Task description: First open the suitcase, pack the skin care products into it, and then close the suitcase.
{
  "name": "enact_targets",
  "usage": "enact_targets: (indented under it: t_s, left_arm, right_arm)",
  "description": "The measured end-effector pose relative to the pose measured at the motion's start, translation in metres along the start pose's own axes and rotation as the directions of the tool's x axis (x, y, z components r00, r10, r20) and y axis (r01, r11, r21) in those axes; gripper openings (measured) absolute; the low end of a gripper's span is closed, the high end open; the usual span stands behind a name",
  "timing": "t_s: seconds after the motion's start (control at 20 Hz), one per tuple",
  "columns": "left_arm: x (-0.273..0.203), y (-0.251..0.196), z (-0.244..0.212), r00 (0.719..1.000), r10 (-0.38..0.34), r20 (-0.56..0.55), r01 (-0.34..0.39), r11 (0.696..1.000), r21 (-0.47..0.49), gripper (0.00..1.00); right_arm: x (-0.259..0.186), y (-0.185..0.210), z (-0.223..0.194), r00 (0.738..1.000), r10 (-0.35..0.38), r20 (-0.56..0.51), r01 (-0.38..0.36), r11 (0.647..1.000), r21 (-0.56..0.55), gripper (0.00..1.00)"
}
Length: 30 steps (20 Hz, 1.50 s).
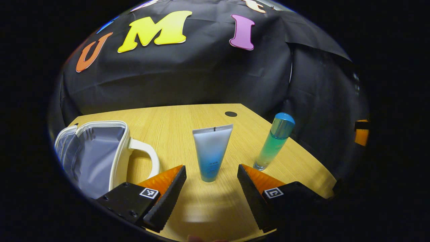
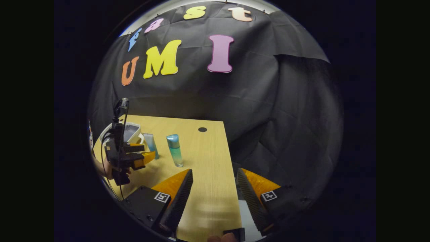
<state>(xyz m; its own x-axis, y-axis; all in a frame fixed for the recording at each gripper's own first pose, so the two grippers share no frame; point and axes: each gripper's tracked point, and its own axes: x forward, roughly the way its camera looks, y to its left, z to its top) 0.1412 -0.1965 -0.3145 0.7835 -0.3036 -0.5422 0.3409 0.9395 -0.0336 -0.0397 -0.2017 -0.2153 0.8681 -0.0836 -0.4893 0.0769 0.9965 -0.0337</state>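
Note:
A small white suitcase point(image 1: 97, 154) stands open at the left of the wooden table point(image 1: 201, 208), its grey lining and white handle showing. A white-to-blue tube point(image 1: 211, 153) stands on its cap straight ahead of my left gripper point(image 1: 211, 176), which is open a short way in front of it. A teal bottle point(image 1: 273, 141) with a blue cap stands upright to the tube's right. My right gripper point(image 2: 213, 181) is open over the table's right edge. In the right gripper view, the left gripper point(image 2: 142, 153) is held beside the tube point(image 2: 151, 144), with the bottle point(image 2: 175, 150) and suitcase point(image 2: 129, 131) nearby.
A dark round hole point(image 1: 230, 114) lies in the table near its far edge. The table's right edge point(image 2: 231, 174) drops off against the black cloth wall. A hand point(image 2: 105, 168) holds the left gripper at the table's left.

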Motion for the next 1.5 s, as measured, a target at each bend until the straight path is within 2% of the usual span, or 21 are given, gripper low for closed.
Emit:
enact_targets:
  t_s: [0.25, 0.45, 0.5, 0.6, 0.65, 0.7, 0.9, 0.95, 1.0, 1.05, 1.3, 1.5]
  left_arm:
    - [0.028, 0.000, -0.005, 1.000, 0.001, -0.016, -0.001, 1.000, -0.007, 0.95]
    - [0.041, 0.002, -0.007, 0.999, 0.003, -0.036, -0.003, 1.000, 0.007, 0.70]
    - [0.042, 0.004, -0.008, 0.999, 0.008, -0.042, -0.007, 1.000, 0.013, 0.59]
    - [0.044, 0.003, -0.007, 0.999, 0.000, -0.042, 0.001, 1.000, 0.018, 0.48]
    - [0.044, 0.003, -0.007, 0.999, -0.007, -0.045, 0.008, 1.000, 0.017, 0.54]
    - [0.043, 0.001, -0.008, 0.999, -0.017, -0.047, 0.017, 1.000, 0.008, 0.45]
    - [0.036, 0.000, -0.001, 0.999, -0.029, -0.037, 0.029, 1.000, -0.004, 0.43]
    - [0.030, -0.001, 0.002, 0.999, -0.029, -0.035, 0.029, 1.000, -0.009, 0.51]
    - [0.022, -0.002, 0.007, 0.999, -0.031, -0.028, 0.031, 0.999, -0.018, 0.50]
    - [0.013, -0.001, 0.012, 0.999, -0.028, -0.022, 0.027, 0.999, -0.030, 0.42]
    - [-0.045, 0.009, 0.029, 1.000, 0.029, 0.001, -0.029, 0.998, -0.057, 0.42]
    - [-0.097, 0.020, 0.034, 0.996, 0.085, -0.003, -0.085, 0.988, -0.130, 0.42]
  right_arm:
    - [0.006, 0.001, -0.004, 1.000, 0.014, -0.026, -0.015, 1.000, -0.018, 0.79]
    - [0.015, -0.004, -0.005, 0.999, 0.018, -0.036, -0.018, 1.000, -0.005, 0.80]
    - [0.018, -0.003, -0.004, 0.999, 0.019, -0.035, -0.019, 1.000, -0.002, 0.80]
    - [0.020, -0.001, -0.003, 0.999, 0.026, -0.032, -0.026, 1.000, -0.002, 0.80]
    - [0.022, 0.000, -0.002, 0.999, 0.029, -0.030, -0.030, 1.000, -0.003, 0.79]
    - [0.023, 0.002, -0.002, 0.999, 0.035, -0.028, -0.035, 0.999, -0.004, 0.79]
    - [0.032, 0.014, 0.001, 0.998, 0.066, -0.015, -0.066, 0.998, -0.015, 0.80]
    - [0.035, 0.019, 0.002, 0.997, 0.079, -0.012, -0.080, 0.997, -0.020, 0.80]
    - [0.037, 0.024, 0.001, 0.995, 0.095, -0.008, -0.096, 0.995, -0.025, 0.80]
    - [0.041, 0.031, 0.002, 0.994, 0.112, -0.006, -0.112, 0.993, -0.025, 0.80]
    - [0.077, 0.081, -0.003, 0.971, 0.239, -0.001, -0.239, 0.971, -0.006, 0.80]
    - [0.129, 0.118, -0.007, 0.955, 0.298, -0.005, -0.298, 0.954, -0.022, 0.79]
